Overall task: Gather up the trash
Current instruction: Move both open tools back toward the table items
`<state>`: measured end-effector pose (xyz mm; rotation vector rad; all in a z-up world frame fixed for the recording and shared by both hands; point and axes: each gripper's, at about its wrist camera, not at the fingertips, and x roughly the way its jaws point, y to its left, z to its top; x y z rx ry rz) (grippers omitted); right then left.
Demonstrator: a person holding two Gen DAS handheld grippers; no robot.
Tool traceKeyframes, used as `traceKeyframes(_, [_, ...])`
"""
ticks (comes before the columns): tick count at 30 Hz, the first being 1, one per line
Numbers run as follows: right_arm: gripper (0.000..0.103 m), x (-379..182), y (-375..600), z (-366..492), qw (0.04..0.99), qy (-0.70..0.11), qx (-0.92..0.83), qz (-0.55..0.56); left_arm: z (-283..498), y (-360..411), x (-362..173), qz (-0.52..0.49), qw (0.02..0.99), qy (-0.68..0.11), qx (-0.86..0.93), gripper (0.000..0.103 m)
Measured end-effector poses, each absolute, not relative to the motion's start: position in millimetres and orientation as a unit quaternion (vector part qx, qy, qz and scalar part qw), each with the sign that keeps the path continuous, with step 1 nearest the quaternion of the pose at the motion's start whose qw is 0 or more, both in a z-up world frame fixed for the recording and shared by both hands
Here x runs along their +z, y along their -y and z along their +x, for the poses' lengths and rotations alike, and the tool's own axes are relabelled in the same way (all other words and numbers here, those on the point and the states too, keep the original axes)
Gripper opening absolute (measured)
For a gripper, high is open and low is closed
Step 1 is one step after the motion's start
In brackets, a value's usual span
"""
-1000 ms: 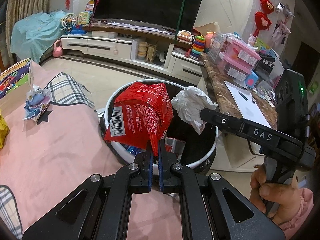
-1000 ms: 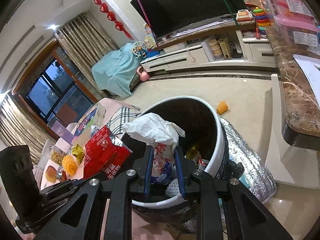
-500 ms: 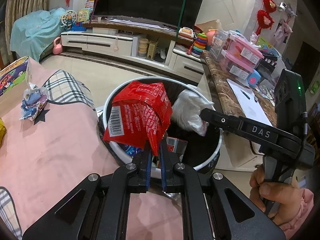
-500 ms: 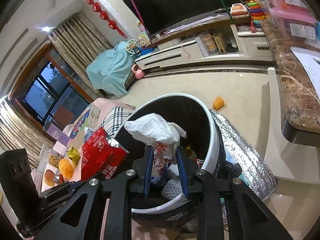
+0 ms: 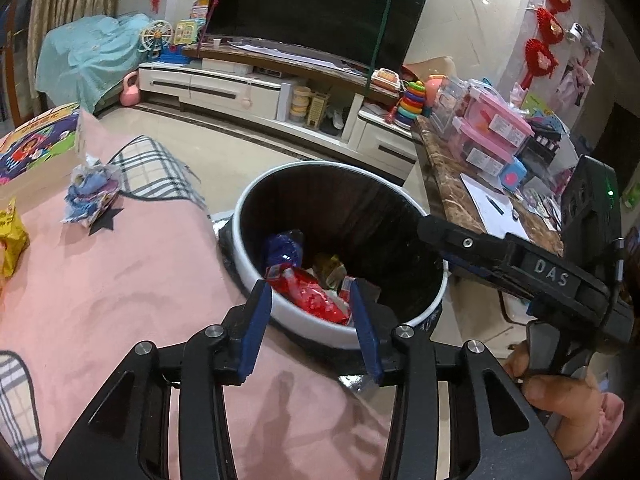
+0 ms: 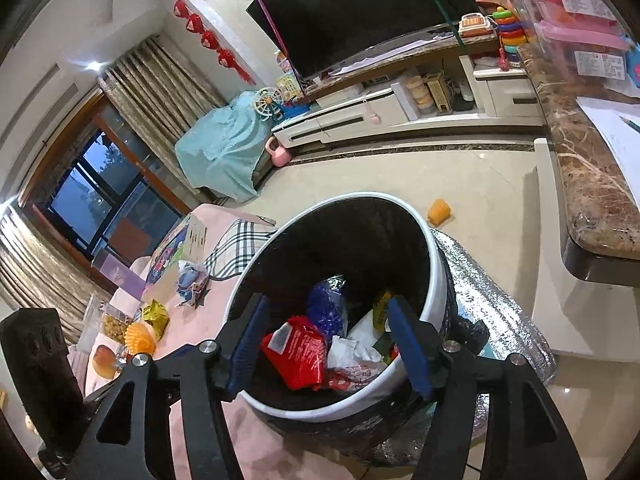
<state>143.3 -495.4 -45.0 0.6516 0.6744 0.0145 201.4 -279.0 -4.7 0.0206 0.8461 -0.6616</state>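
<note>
Left wrist view: left gripper [image 5: 312,320] poised over near rim of trash bin [image 5: 400,200], jaws opening, spread with nothing pinched; right gripper [image 5: 432,228] reaching in from 3 o'clock, gripped by a hand [image 5: 560,400] at 4 o'clock. Seen only here: pink storage boxes [image 5: 488,136] on marble counter [image 5: 444,172] at 2 o'clock, paper and pen beside them. Right wrist view: right gripper [image 6: 332,340] above same bin [image 6: 434,264], jaws opening, spread, nothing between the pads; left gripper's black body [image 6: 40,376] at 8 o'clock. Seen only here: window with curtains at 9 o'clock, orange cup [image 6: 439,212] on floor past the bin, silver foil mat [image 6: 500,300] under the bin, snacks and a yellow packet [image 6: 156,316] on the pink cloth [image 6: 192,320]. Against a second earlier: red snack bag [image 6: 298,354] gone from the left jaws, now lying inside the bin; crumpled white wrapper [image 6: 352,350] gone from the right jaws, now lying inside beside it; both pairs of jaws then pressed on their loads, now apart. Bin contents: red bag, white wrapper, blue packet [image 6: 326,308], yellow-green scrap [image 6: 380,312] toward 2 o'clock. Left on the cloth at 10 o'clock in left view: blue crumpled wrapper [image 5: 90,196], well apart from bin.
</note>
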Motion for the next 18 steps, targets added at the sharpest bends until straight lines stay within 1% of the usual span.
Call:
traceKeyframes(2, [0.07,-42.9,492.0,141.6,0.893,-0.323,0.009,0.313,199.1,270.5,-6.9,0.002,0.861,-0.404,-0.308,0.045])
traceKeyframes(4, [0.079,-41.2,485.9,140.0,0.895,-0.323,0.011,0.309,196.6,260.7,-9.8,-0.006,0.863,-0.405,-0.3,0.046])
traceKeyframes(6, [0.083,-39.5,478.5,138.5,0.896,-0.323,0.013,0.304,194.9,247.7,-14.3,-0.014,0.865,-0.409,-0.289,0.046])
traceKeyframes(10, [0.087,-39.3,461.9,138.0,0.897,-0.327,0.026,0.298,192.8,221.6,-20.0,-0.031,0.87,-0.414,-0.267,0.047])
traceKeyframes(18, [0.09,-35.4,422.5,140.1,0.899,-0.332,0.054,0.281,183.2,167.0,-29.8,-0.059,0.88,-0.416,-0.221,0.048])
